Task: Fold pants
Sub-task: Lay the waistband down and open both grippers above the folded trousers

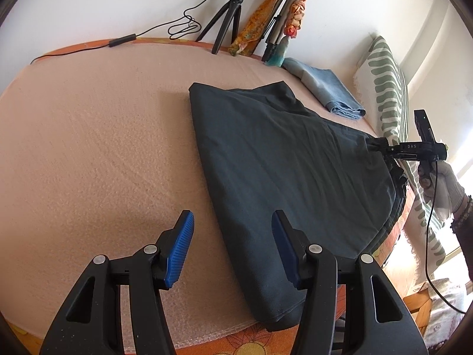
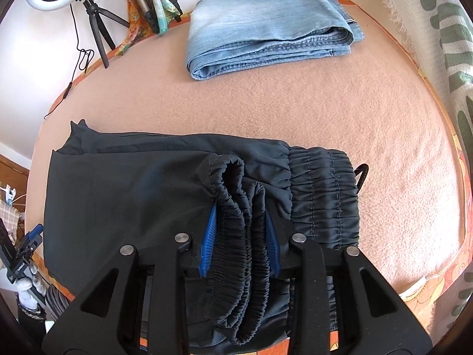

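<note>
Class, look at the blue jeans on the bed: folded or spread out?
Folded. The blue jeans lie as a compact stack, with layered edges showing along the near side.

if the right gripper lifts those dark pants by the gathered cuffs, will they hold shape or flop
Probably flop: the dark pants lie in soft wrinkles and the cuffs bunch limply between the right gripper's fingers. They look thin, so likely light. The smooth fabric may slide over the pink blanket rather than catch.
</note>
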`<state>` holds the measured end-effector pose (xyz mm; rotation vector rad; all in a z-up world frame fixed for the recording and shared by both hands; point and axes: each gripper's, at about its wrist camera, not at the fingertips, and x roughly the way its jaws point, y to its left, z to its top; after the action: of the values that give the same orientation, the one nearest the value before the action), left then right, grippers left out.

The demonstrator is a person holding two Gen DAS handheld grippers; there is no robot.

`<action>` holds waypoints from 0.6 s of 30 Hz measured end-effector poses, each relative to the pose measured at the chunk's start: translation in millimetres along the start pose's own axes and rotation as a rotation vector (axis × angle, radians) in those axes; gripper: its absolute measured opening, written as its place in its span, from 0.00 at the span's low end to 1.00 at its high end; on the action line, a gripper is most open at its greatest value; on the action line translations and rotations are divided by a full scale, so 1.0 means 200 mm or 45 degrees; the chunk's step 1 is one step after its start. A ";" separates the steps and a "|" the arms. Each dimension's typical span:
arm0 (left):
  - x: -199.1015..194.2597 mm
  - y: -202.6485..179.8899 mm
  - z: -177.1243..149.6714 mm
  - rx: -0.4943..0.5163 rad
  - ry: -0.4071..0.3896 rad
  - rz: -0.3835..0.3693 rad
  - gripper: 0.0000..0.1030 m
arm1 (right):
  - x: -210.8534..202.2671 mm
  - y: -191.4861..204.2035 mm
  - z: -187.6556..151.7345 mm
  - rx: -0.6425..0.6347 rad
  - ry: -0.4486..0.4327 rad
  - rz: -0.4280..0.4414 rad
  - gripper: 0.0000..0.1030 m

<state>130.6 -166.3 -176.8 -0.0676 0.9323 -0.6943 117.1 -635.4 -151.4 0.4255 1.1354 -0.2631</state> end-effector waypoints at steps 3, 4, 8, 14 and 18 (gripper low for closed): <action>0.02 0.02 0.00 -0.030 0.024 -0.008 0.52 | -0.06 0.01 -0.01 0.002 -0.049 -0.018 0.48; 0.02 0.02 -0.01 -0.040 0.031 -0.015 0.52 | -0.08 0.02 -0.01 0.005 -0.068 -0.020 0.52; 0.01 0.03 -0.03 -0.055 0.035 -0.039 0.52 | -0.20 0.06 -0.02 0.021 -0.162 -0.045 0.53; 0.00 0.04 -0.05 -0.125 0.035 -0.120 0.52 | -0.36 0.27 -0.06 -0.001 -0.249 0.095 0.56; -0.01 0.05 -0.09 -0.183 0.007 -0.174 0.52 | -0.41 0.53 -0.10 -0.083 -0.249 0.210 0.57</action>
<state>121.7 -152.6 -188.8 -0.2592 0.9884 -0.7531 111.2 -533.1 -62.4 0.4238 0.9094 -0.1203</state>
